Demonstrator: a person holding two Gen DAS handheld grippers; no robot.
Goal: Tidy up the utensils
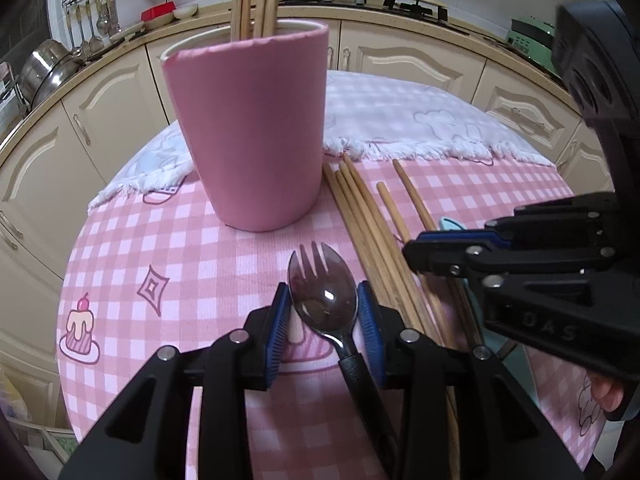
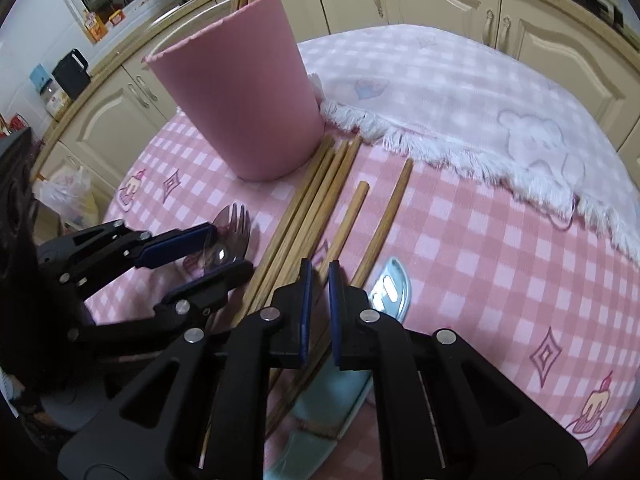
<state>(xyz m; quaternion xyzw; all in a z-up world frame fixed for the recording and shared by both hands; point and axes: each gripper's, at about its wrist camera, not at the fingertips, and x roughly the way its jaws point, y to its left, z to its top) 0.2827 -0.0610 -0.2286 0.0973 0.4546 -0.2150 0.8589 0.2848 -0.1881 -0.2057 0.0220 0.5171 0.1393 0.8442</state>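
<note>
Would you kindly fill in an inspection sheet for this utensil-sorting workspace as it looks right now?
Surface: round table under a pink checked tablecloth; fringed white cloth over the far half.
Job's things: pink cup upright, chopsticks inside; loose chopsticks, spoon and fork, pale blue utensil on the table.
Clutter: nothing seen.
Grippers: left gripper shut on spoon and fork; right gripper shut on a chopstick.
Cables: nothing seen.
Surroundings: cream kitchen cabinets, hob, pots.

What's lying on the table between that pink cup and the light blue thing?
Loose wooden chopsticks lie side by side between the pink cup and the light blue utensil; the right wrist view shows it best.
</note>
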